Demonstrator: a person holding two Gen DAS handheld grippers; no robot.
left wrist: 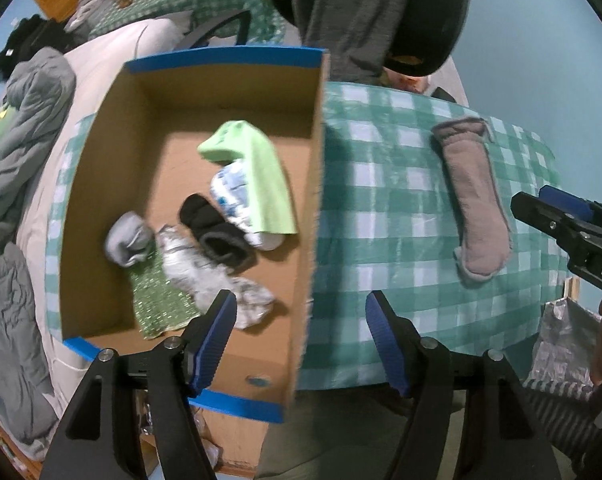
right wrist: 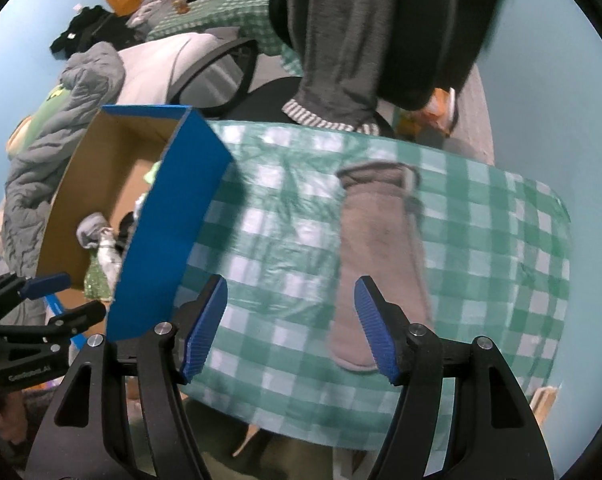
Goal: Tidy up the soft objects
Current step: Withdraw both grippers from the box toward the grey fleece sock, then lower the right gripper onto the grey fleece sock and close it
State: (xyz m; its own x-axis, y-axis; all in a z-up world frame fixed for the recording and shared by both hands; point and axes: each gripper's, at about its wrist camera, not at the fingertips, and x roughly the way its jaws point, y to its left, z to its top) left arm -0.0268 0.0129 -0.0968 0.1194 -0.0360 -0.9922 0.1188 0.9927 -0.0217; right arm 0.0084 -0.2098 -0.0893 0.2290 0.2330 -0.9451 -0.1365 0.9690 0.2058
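A small table with a green and white checked cloth [left wrist: 381,208] fills most of both views. On its left part sits a big cardboard box [left wrist: 237,80] with blue edges, open at the top. Behind the table a gray sweater [right wrist: 341,40] hangs over a black chair [right wrist: 441,20].

On the cloth to the right of the box lies a long gray oven mitt [left wrist: 477,200], flat, its cuff end pointing away from the cameras.

Inside the box, on its floor, is a light green cloth [left wrist: 257,168]. Against it lies a white and blue thing [left wrist: 237,200], maybe a sock; the picture is too blurry to be sure. Next comes a black sock [left wrist: 213,232], then a silvery crumpled cloth [left wrist: 205,276], a sparkly green cloth [left wrist: 161,300] and a small gray rolled sock [left wrist: 129,240].

The left gripper [left wrist: 301,340] hangs over the near right wall of the box, spread wide, holding nothing. The right gripper [right wrist: 291,326] hangs over the cloth near the mitt's closed end, also spread wide and holding nothing.
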